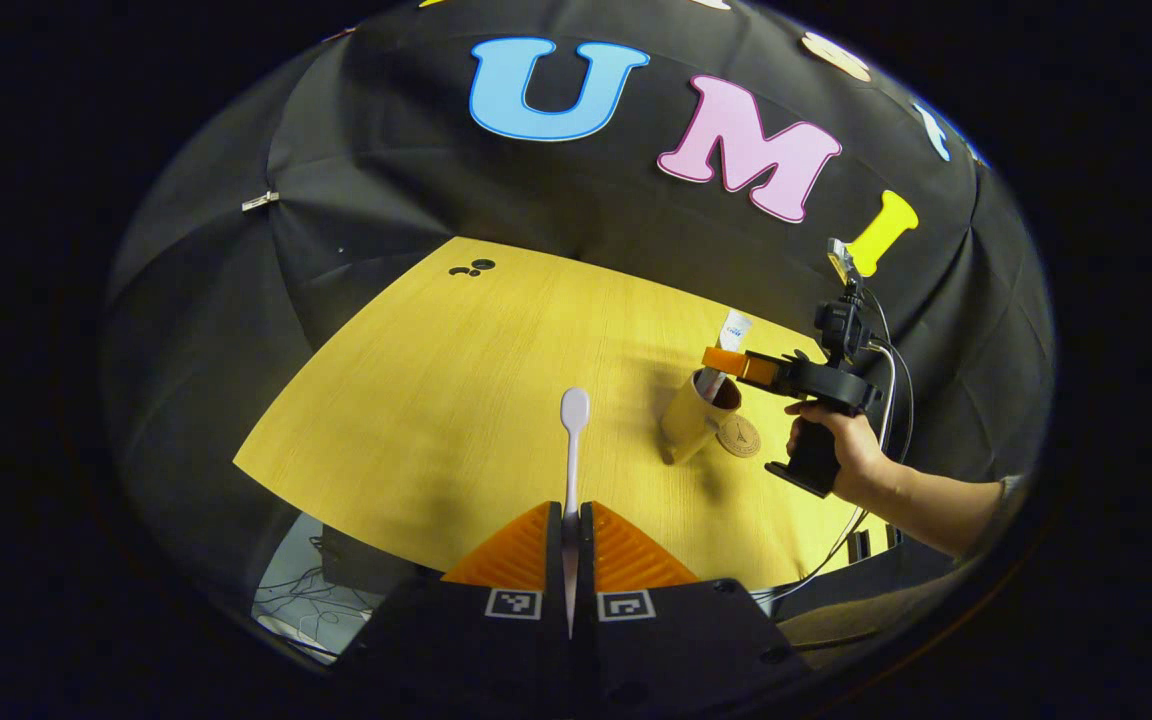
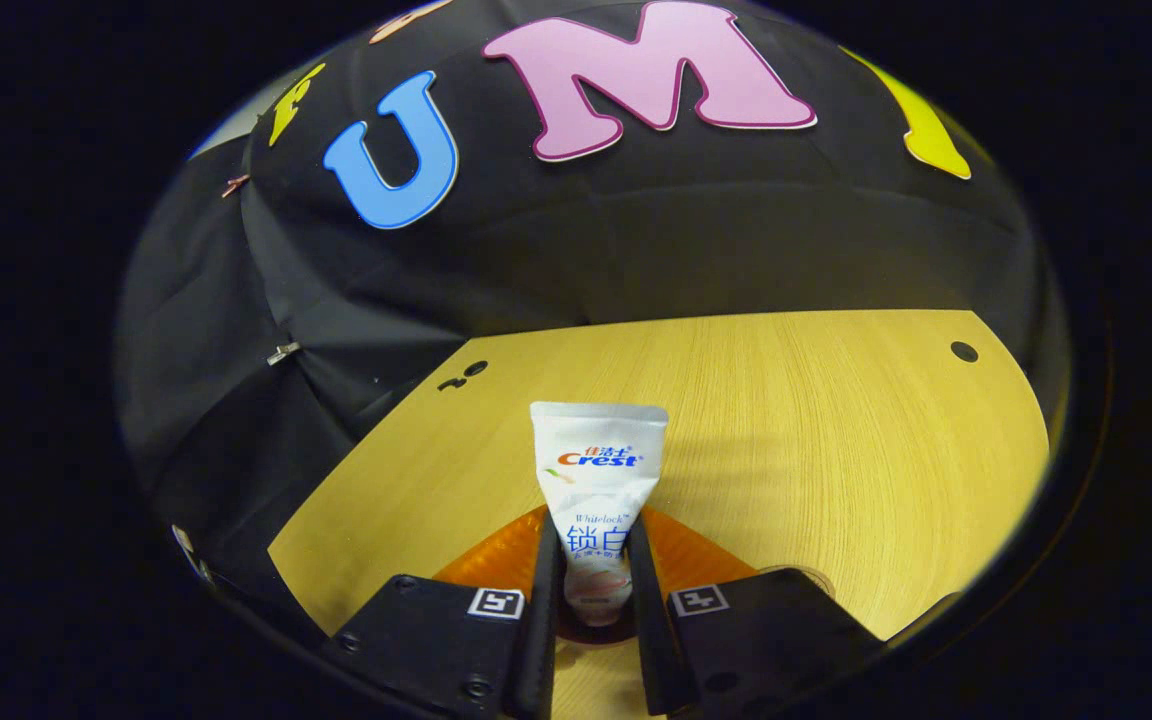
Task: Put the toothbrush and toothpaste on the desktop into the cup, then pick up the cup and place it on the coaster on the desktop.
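From my seat the desktop [image 2: 836, 430] reads as pale wood with fine straight grain and a soft, matt sheen. The toothpaste [image 2: 596, 470] is a smooth, glossy plastic tube, crimped flat at its end. The toothbrush [image 1: 573, 440] looks like smooth plastic. I see the cup [image 1: 691, 415] as matt, the coaster [image 1: 739, 437] woody.

cup [image 1: 693, 418] on the desktop [image 1: 456, 400], coaster [image 1: 739, 437] just beside it, toothpaste [image 1: 732, 335] in the cup.

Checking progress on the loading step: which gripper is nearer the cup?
Right. The right gripper holds the toothpaste over the cup; the left gripper, holding the toothbrush, sits well away.
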Demonstrator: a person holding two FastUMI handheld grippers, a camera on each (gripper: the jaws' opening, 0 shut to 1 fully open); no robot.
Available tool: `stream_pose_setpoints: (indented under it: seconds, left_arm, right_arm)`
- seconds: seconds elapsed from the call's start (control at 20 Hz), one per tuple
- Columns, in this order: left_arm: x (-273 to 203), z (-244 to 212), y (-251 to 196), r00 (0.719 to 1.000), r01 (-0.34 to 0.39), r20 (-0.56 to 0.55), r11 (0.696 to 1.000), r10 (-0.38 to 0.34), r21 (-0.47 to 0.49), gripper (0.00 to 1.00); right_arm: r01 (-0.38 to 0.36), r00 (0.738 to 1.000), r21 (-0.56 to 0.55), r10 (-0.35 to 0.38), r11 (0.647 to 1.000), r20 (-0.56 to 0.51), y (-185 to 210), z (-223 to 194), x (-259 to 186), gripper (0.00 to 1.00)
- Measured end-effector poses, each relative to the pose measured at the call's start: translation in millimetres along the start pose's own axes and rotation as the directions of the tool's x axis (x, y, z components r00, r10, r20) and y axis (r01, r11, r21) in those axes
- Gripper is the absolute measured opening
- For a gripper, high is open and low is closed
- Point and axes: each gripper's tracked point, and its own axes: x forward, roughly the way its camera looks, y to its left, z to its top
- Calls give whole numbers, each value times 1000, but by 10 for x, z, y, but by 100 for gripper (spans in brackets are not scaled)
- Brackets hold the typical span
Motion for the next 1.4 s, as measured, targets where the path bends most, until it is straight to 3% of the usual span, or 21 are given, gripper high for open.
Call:
stream_pose_setpoints:
  seconds: [0.05,0.1,0.15,0.2,0.25,0.3,0.7,0.9,1.1,1.4]
  left_arm:
    - [3,4,-30,1000,3,2,1000,-3,-3,6]
    - [12,21,-46,1000,0,7,1000,0,3,6]
    - [28,28,-55,1000,-2,12,1000,2,17,6]
    - [39,44,-70,1000,-2,16,999,2,32,6]
    - [50,60,-86,1000,1,19,999,-1,44,6]
    - [69,94,-108,1000,6,24,999,-8,49,6]
    - [338,527,-319,993,84,75,994,-88,67,6]
    - [505,835,-482,983,133,113,987,-142,87,6]
    - [692,1157,-787,964,197,159,974,-214,114,6]
    - [926,1592,-1306,906,324,251,940,-340,105,6]
  right_arm:
    - [0,1000,-5,0,1000,-11,6,-39,-24,24]
    - [3,1000,-6,-3,1000,-18,3,-66,-53,24]
    - [2,1000,1,-2,1000,-28,20,-116,-78,44]
    - [-2,1000,12,2,1000,-29,47,-143,-114,31]
    - [2,1000,17,-1,1000,-25,64,-133,-136,31]
    - [5,1000,19,-4,1000,-25,68,-123,-181,45]
    - [-2,997,-16,1,1000,-75,146,-406,-647,46]
    - [16,992,48,-9,999,-125,169,-627,-953,46]
    - [88,977,110,-64,990,-205,-4,-877,-1247,46]
    - [235,932,132,-184,963,-312,-500,-1337,-1665,46]
